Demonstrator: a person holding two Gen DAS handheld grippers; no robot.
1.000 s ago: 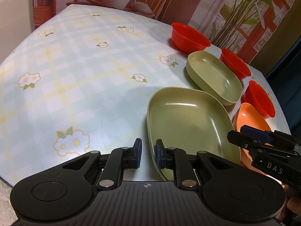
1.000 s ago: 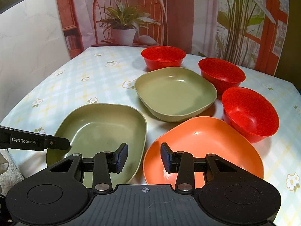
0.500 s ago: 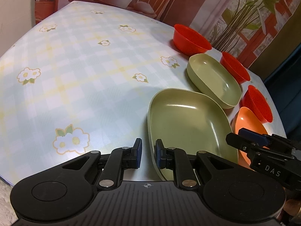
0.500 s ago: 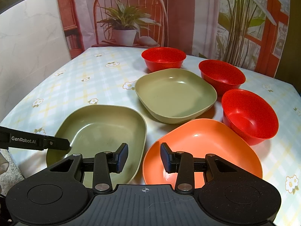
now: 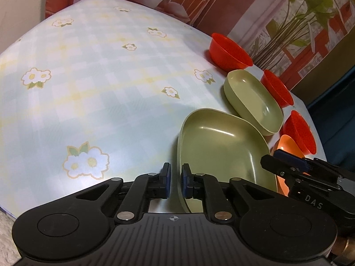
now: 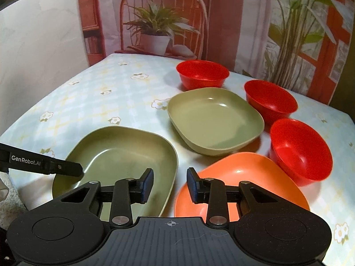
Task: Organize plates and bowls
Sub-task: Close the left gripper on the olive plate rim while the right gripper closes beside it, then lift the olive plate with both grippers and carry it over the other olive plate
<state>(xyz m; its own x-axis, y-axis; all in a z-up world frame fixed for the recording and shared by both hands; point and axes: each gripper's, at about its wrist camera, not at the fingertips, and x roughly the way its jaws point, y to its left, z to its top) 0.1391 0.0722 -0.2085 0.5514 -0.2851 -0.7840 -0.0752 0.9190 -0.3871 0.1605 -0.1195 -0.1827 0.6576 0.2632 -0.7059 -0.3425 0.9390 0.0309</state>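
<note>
My left gripper is shut on the near left rim of the nearer green plate, one pad inside the rim and one outside. The right wrist view shows its finger over that plate. My right gripper is closing; the left rim of the orange plate and the green plate's right rim lie between its jaws, and neither pad presses on them. A second green plate sits further back. Three red bowls curve around it.
The table has a pale checked cloth with flowers, bare to the left of the dishes. Its near edge lies just below the left gripper. A backdrop picturing a chair and a potted plant stands behind the far edge.
The left jaws have narrowed onto the green plate's rim, and the left view has rolled slightly. The right jaws have come a little closer together. The dishes stay where they were.
</note>
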